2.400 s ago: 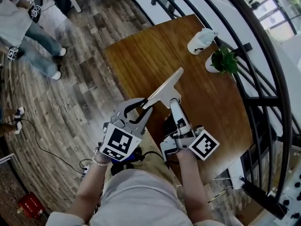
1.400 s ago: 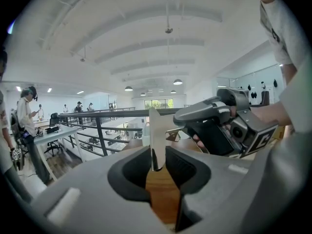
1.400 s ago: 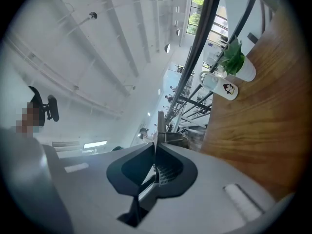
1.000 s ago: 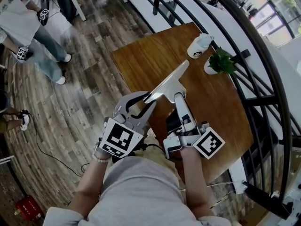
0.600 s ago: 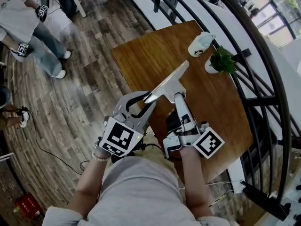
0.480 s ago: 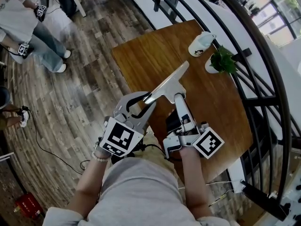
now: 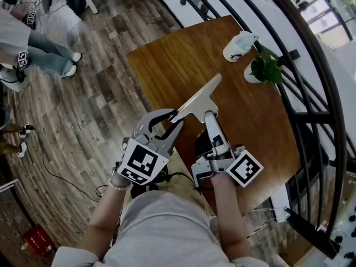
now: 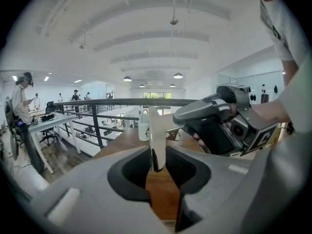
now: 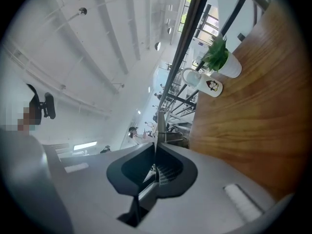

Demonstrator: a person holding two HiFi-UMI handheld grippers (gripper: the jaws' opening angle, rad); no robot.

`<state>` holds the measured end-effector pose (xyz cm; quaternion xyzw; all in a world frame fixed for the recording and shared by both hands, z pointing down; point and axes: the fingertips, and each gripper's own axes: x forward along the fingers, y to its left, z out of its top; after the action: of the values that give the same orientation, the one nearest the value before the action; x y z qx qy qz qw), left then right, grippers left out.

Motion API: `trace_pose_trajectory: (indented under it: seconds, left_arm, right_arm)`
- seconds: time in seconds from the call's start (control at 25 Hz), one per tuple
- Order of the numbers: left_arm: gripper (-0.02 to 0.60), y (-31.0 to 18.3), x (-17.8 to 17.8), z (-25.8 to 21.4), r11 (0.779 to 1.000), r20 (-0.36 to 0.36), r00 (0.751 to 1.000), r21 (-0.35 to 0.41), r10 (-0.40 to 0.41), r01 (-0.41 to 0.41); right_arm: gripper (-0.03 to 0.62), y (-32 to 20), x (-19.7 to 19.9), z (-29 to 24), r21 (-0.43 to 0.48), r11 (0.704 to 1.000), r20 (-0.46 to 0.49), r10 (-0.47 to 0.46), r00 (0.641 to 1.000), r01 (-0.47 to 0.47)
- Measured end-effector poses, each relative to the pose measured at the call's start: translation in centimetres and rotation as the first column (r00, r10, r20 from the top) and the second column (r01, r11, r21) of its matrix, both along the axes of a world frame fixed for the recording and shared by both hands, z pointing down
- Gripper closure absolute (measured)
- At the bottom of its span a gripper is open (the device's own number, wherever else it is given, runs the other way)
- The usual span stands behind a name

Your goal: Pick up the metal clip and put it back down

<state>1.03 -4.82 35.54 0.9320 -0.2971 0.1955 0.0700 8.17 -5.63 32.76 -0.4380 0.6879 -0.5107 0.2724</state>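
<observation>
Only the bystander (image 7: 41, 60) at far left has moved off. Left gripper (image 7: 177, 121) and right gripper (image 7: 207, 114) stay clamped on the metal clip (image 7: 196, 99) above the table (image 7: 167, 60). Uneven release would likely twist or drop it.

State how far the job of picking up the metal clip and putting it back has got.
Done: the metal clip looks lifted clear of the wooden table. In hand: the right gripper is shut on its stem, and the left gripper is shut on one end of its bar. Left: lowering it onto the table and opening both grippers.
</observation>
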Motion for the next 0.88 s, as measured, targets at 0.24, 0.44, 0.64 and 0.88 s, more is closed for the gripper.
trace_pose_trajectory:
  seconds: [0.24,0.44,0.64,0.88]
  left_arm:
    - [0.482,-0.6,0.3,1.9,0.999,0.016,1.000,-0.038,0.003,-0.003]
    - [0.482,-1.0,0.6,3.7,0.997,0.033,0.999,-0.072,0.007,-0.005]
    - [0.482,-1.6,0.9,5.7,0.994,0.051,0.999,-0.108,0.010,-0.004]
    - [0.482,-2.5,1.3,8.1,0.989,0.080,0.997,-0.146,0.006,0.006]
  right_arm:
    - [0.572,-0.7,0.3,1.9,-0.042,0.999,0.012,0.007,1.000,-0.007]
    - [0.572,-1.1,0.6,3.9,-0.091,0.996,0.034,0.017,0.999,-0.013]
    - [0.572,-1.8,0.8,5.8,-0.131,0.991,0.036,0.017,0.999,-0.013]
    - [0.572,-2.7,1.4,8.2,-0.177,0.984,0.036,0.024,0.999,-0.017]
